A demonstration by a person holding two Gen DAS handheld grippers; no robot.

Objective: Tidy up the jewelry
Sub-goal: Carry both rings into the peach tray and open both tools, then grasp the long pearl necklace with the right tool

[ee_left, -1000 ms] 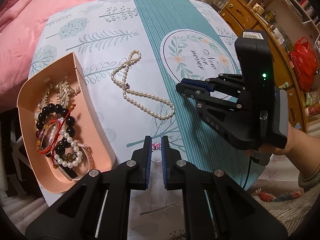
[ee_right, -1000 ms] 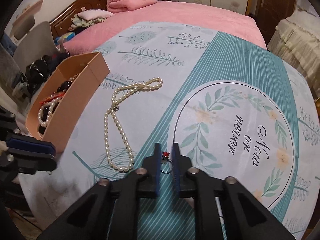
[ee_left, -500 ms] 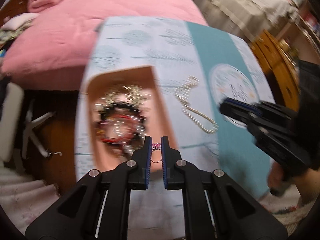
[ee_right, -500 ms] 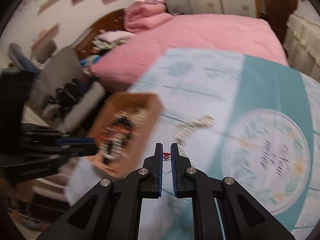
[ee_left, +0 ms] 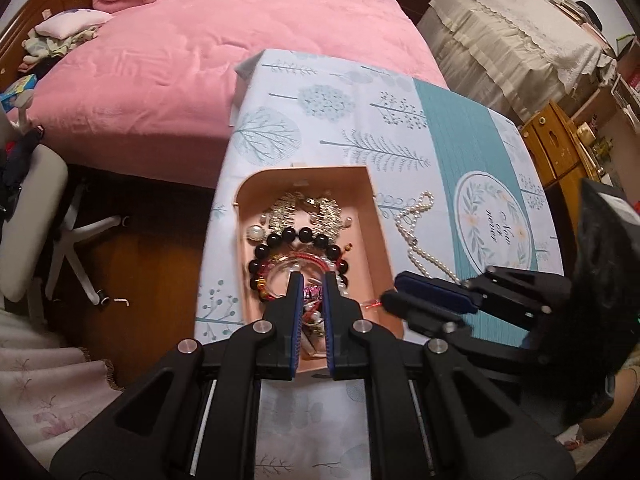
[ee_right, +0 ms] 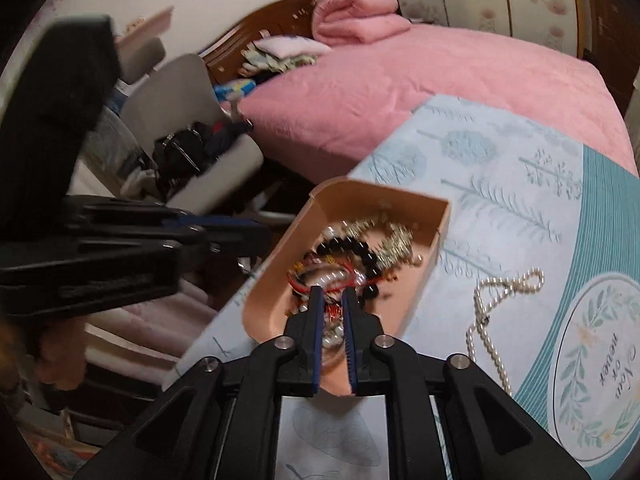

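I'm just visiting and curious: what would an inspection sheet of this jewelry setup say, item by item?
Surface: table under a tree-print cloth with a teal stripe, beside a pink bed.
Job's things: pink tray full of bead bracelets and gold pieces; pearl necklace on the cloth, right of the tray.
Clutter: nothing seen on the table.
Grippers: left gripper shut on a small pink-stoned ring above the tray; right gripper above the tray, jaws opening, a small red-stoned ring between them.
Cables: nothing seen.
Surroundings: office chair with clothes, wooden headboard, wooden cabinet.
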